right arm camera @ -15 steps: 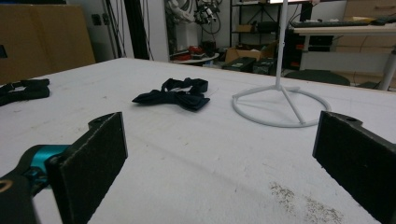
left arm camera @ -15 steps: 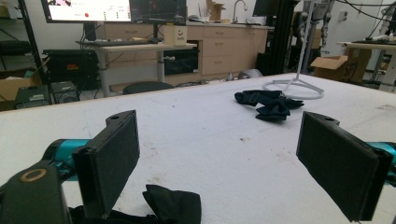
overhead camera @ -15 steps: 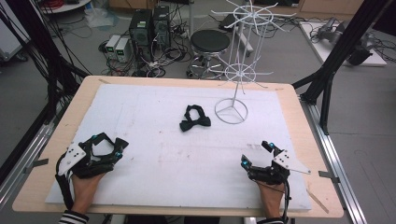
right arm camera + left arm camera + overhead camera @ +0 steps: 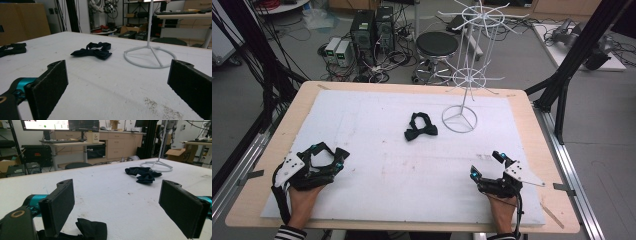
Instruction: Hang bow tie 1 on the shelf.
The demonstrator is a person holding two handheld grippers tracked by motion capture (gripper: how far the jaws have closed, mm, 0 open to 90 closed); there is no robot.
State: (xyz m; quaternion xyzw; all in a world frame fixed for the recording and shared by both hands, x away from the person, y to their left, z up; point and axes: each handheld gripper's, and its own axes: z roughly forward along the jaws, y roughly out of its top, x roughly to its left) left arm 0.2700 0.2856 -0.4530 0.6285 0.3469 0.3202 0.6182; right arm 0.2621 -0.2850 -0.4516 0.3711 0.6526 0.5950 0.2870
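A black bow tie [image 4: 420,126] lies on the white mat, a little beyond its middle. Just right of it stands a white wire display rack [image 4: 459,120] on a ring base. My left gripper [image 4: 331,154] rests open near the mat's front left corner with nothing between its pads. Open and empty too, my right gripper [image 4: 486,164] sits near the front right. The left gripper view has the bow tie [image 4: 142,173] far ahead beyond the open gripper [image 4: 122,207]. In the right gripper view the bow tie [image 4: 93,51] and the rack's base [image 4: 150,57] lie beyond the open gripper [image 4: 117,87].
The white mat [image 4: 377,175] covers a wooden table [image 4: 539,150] with metal rails at both sides. A black stool [image 4: 437,45] and computer cases [image 4: 372,25] stand on the floor beyond it. A dark fabric piece [image 4: 91,230] lies under the left gripper.
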